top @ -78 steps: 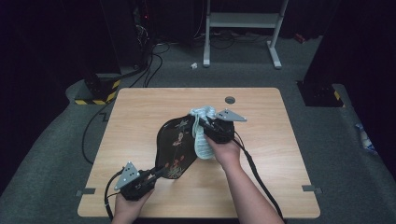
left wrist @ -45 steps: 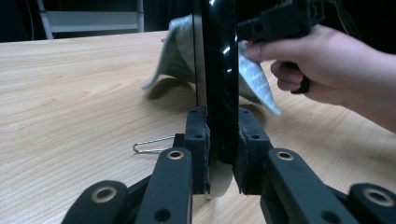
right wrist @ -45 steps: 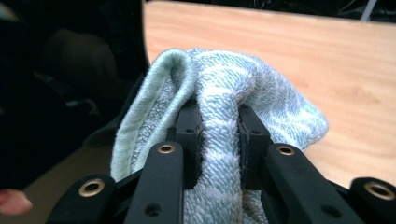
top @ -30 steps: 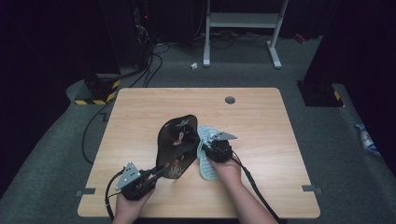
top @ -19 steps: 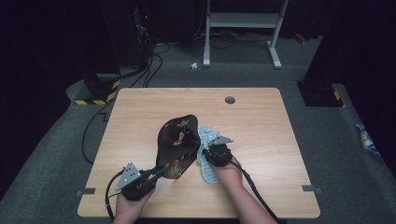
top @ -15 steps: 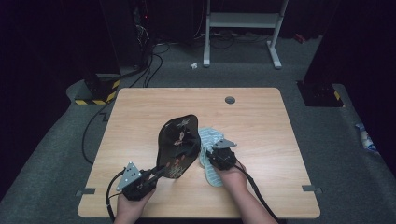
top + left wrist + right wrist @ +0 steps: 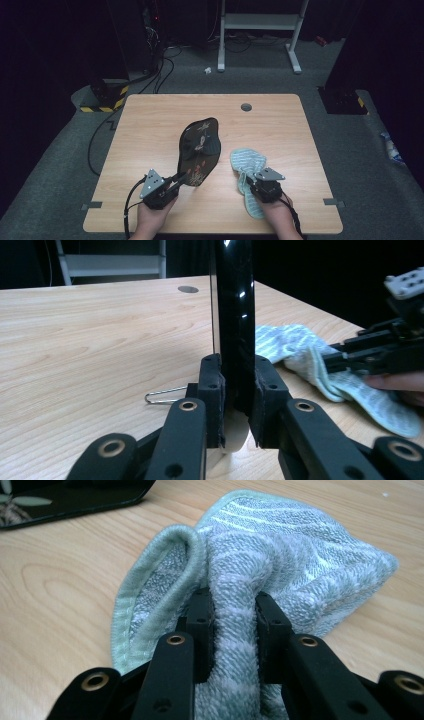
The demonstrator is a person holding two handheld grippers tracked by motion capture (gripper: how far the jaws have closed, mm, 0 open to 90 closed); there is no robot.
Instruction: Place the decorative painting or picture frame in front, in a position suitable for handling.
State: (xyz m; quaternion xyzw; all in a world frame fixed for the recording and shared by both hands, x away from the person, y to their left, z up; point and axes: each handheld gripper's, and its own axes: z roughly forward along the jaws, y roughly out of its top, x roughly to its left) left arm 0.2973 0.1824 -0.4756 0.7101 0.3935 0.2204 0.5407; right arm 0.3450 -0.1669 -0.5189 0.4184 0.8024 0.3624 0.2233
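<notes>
We hold a glossy black tray (image 7: 200, 150) on edge above the desk (image 7: 150, 125), the left gripper (image 7: 235, 390) clamped on its rim; it looks stiff, slick and likely to pivot, so a corner grip suits. The right gripper (image 7: 232, 615) pinches a soft, limp cloth (image 7: 246, 165) resting beside it.

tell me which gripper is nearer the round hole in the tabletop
Left, narrowly. The left gripper grips the black tray that leans toward the hole; the right gripper clamps the towel, slightly farther back.
</notes>
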